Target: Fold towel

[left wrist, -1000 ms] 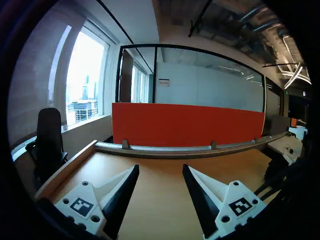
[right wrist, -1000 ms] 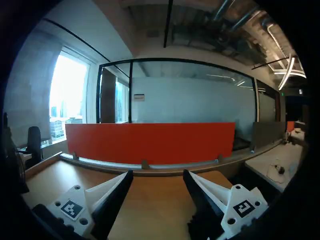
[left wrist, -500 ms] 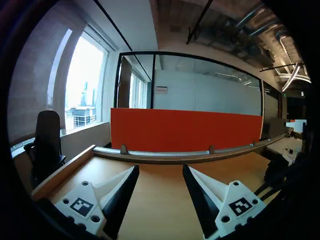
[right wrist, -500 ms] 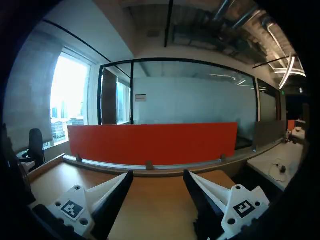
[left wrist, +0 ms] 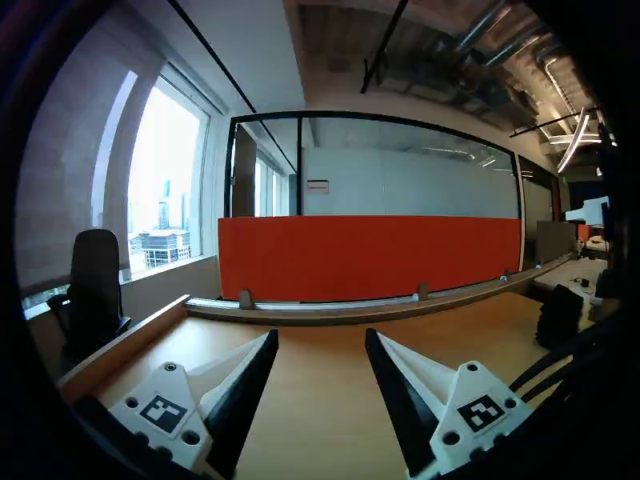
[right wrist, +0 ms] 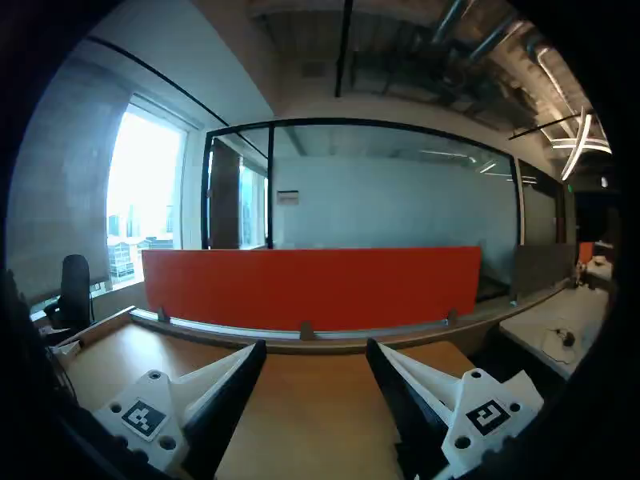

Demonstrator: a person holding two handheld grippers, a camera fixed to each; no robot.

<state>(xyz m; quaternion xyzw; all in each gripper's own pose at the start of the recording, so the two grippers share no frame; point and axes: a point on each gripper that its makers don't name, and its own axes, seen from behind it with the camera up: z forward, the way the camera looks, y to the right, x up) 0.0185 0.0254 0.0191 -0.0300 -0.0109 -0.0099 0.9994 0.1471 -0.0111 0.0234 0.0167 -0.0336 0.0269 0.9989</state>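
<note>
In the left gripper view my left gripper [left wrist: 320, 344] is open, its black-edged white fingers spread above a bare wooden desk [left wrist: 320, 400] with nothing between them. In the right gripper view my right gripper [right wrist: 316, 352] is open too, held over the same kind of wooden desk [right wrist: 312, 408], and nothing sits between its fingers. Both grippers point level toward the orange divider panel [left wrist: 364, 256] at the desk's far edge. At the right edge of the left gripper view stands a dark piece of the other gripper [left wrist: 560, 316].
The orange divider panel [right wrist: 312, 288] runs across the back of the desk on a grey rail. A black office chair [left wrist: 92, 288] stands by the bright window at the left. Another white desk [right wrist: 560, 336] with small items lies to the right. Glass partition walls stand behind.
Both views have tilted slightly; the divider panel sits a little lower and more level in the left gripper view. Both grippers stay open and hold nothing.
</note>
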